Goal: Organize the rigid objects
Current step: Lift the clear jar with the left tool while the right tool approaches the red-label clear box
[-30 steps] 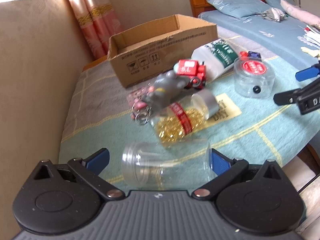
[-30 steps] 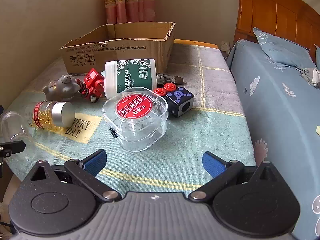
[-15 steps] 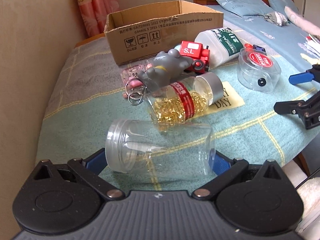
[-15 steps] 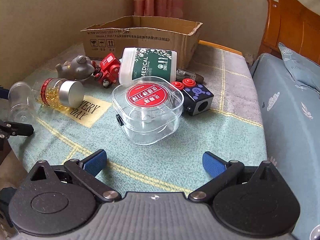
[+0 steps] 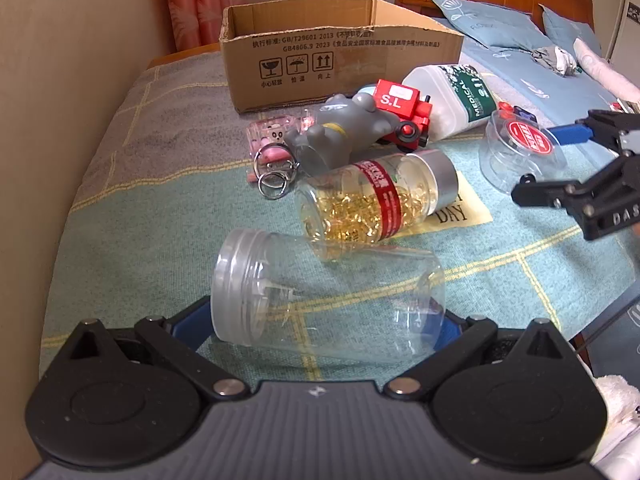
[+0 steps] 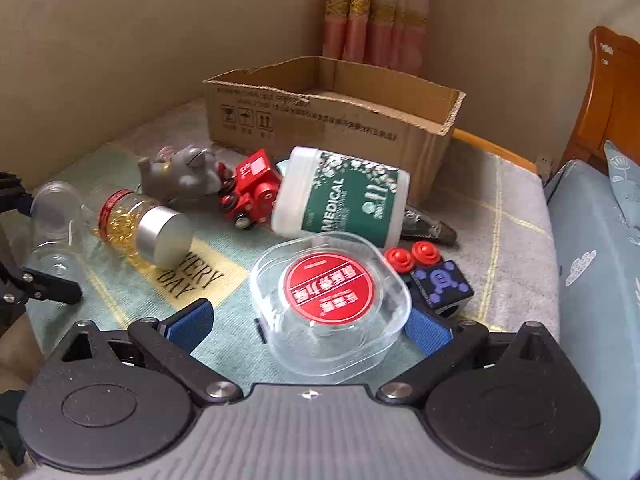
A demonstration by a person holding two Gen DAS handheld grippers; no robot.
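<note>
Empty clear plastic jar (image 5: 328, 300), no lid, lies on its side on the near edge of the bench (image 5: 160, 216), mouth to the left, between the blue pads of the left gripper (image 5: 320, 320); jaws spread wide, one at each end of the jar, contact can't be confirmed. Just beyond it, touching or nearly so: clear bottle of yellow capsules with red band and silver cap (image 5: 376, 204), also on its side. Farther back: grey mouse figure (image 5: 344, 130), red toy vehicle (image 5: 404, 114), pink keychain with metal rings (image 5: 272, 152), white-and-green "MEDICAL" tub (image 6: 340, 200) lying flat, then the open cardboard box (image 5: 340, 52) at the far edge. Right gripper (image 6: 308, 324) jaws released, straddling a clear rounded plastic case with red round label (image 6: 332, 304), not clamped on it. Right of the case: black cube with purple dots (image 6: 442, 284) and two red buttons (image 6: 412, 256); a dark metal tool (image 6: 428, 228) pokes out from behind the tub.
</note>
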